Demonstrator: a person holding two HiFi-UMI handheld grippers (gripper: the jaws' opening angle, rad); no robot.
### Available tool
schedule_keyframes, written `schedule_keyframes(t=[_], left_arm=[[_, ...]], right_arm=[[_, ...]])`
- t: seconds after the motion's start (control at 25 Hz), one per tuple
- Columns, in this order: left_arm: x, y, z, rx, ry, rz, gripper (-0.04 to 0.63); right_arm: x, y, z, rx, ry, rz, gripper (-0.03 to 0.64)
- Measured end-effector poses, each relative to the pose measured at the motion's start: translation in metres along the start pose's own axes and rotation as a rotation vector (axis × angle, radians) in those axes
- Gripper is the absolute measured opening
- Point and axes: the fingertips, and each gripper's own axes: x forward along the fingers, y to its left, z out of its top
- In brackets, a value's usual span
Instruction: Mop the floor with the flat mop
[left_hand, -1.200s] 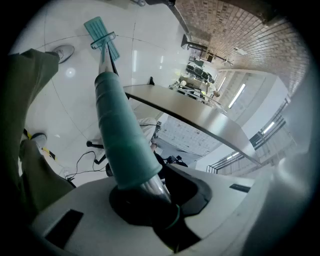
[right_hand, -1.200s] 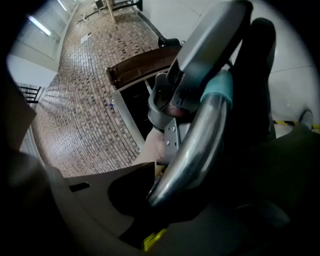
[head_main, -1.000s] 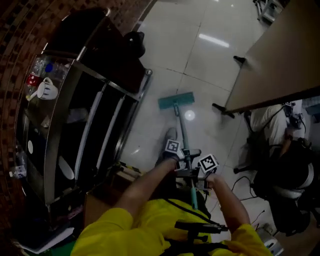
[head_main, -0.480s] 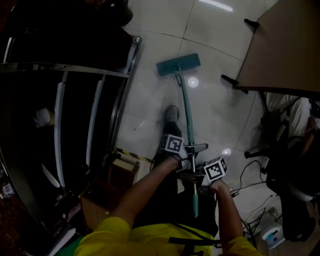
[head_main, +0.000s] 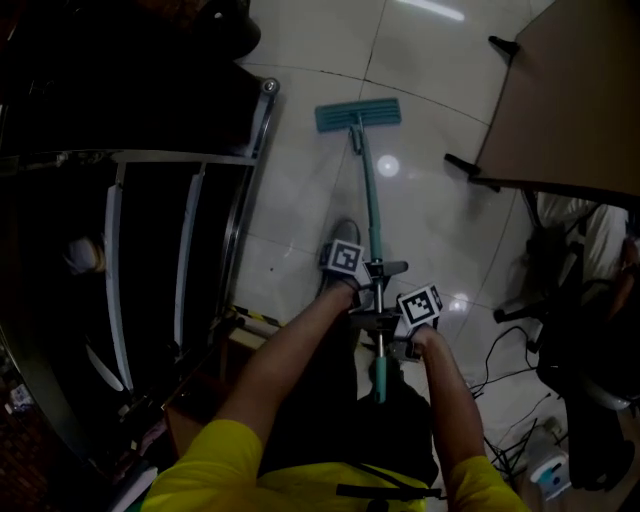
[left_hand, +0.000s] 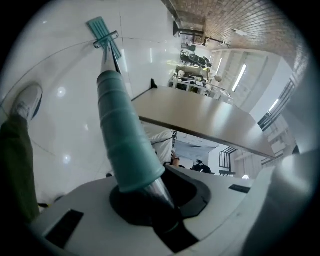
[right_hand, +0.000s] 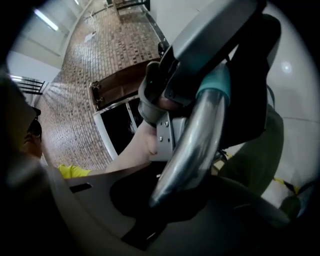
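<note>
The flat mop's teal head lies on the pale tiled floor ahead of me, and its handle runs back toward my body. My left gripper is shut on the handle, higher up the shaft. My right gripper is shut on it just behind, near the teal end grip. In the left gripper view the teal sleeve rises from between the jaws toward the mop head. The right gripper view has the bare metal shaft clamped, with the left gripper right ahead.
A dark metal-framed cabinet stands along the left. A brown table with black feet is at the right, with a chair and floor cables below it. My shoe stands beside the handle. A cardboard box sits at lower left.
The mop head has slid forward, away from me, and both grippers have moved forward with the handle. The head camera has tilted further down than a second ago.
</note>
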Motion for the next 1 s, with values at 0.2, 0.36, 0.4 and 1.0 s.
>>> schedule_keyframes(t=[0.2,0.36,0.4,1.0], left_arm=[[-0.001,0.003,0.111,0.094,0.073,0.027,0.066],[0.005,-0.004,0.147,0.161,0.097,0.075,0.074],[0.006,-0.005,0.142,0.167,0.088,0.081,0.072],[0.068,0.003,-0.123,-0.042,-0.017,0.005,0.072]], right_arm=[[-0.008,-0.031,0.112,0.060,-0.153,-0.010,0.041],[-0.017,-0.022,0.150,0.034,-0.202,0.071,0.040],[-0.018,-0.015,0.144,0.021,-0.196,0.091,0.040],[-0.065,0.018,-0.128,0.142,-0.022,0.041,0.051]])
